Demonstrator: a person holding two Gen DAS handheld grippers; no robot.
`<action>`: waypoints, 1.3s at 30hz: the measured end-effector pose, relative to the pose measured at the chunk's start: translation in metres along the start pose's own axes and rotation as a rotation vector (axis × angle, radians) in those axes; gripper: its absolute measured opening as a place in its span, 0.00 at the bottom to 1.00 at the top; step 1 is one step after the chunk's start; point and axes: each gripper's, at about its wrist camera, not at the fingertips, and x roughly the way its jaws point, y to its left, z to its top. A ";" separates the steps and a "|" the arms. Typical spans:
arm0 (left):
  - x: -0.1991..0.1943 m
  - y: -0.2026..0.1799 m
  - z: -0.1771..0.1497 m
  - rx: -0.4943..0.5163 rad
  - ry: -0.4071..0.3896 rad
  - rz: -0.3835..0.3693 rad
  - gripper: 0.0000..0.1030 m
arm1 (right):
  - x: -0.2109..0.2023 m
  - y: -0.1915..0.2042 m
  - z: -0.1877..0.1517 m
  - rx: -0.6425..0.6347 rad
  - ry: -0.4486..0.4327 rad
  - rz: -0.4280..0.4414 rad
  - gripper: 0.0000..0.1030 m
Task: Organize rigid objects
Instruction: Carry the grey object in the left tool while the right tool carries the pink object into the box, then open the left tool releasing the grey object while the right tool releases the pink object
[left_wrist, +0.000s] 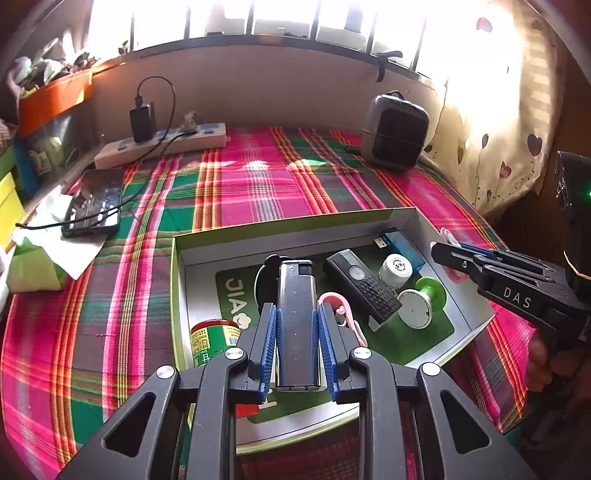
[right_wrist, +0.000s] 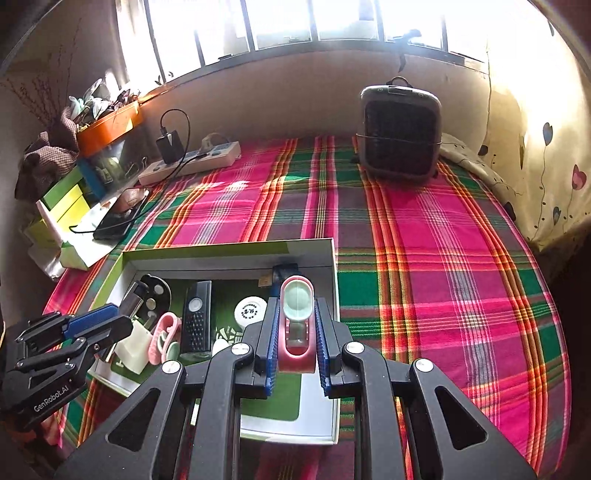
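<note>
Since the left hand-held gripper (left_wrist: 297, 332) is clamped on a silver lighter (left_wrist: 296, 317) right above the box (left_wrist: 177, 280), I'd lower it into a free gap. Over on the right view, the right hand-held gripper (right_wrist: 296, 341) pinches a pink clip (right_wrist: 296, 321) near the box's right wall, so drop it there gently.

The right tongs (right_wrist: 296, 332) squeeze a pink clip (right_wrist: 296, 321) with a pale green top. They hang over the white box (right_wrist: 236, 254) on the bright checked cloth (right_wrist: 443, 258). At nine o'clock the left tongs (right_wrist: 96, 328) reach into the box. A black remote (right_wrist: 197, 317) lies inside. At one o'clock stands a grey heater (right_wrist: 400, 133).
</note>
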 end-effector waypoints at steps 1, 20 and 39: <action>0.001 0.000 0.000 0.002 0.001 0.002 0.21 | 0.003 -0.001 0.000 0.001 0.005 0.000 0.18; 0.006 0.001 0.002 -0.002 0.003 0.002 0.21 | 0.022 0.000 -0.003 0.000 0.029 0.008 0.18; 0.014 0.003 0.000 -0.015 0.022 -0.003 0.21 | 0.023 -0.001 -0.004 0.009 0.024 0.029 0.18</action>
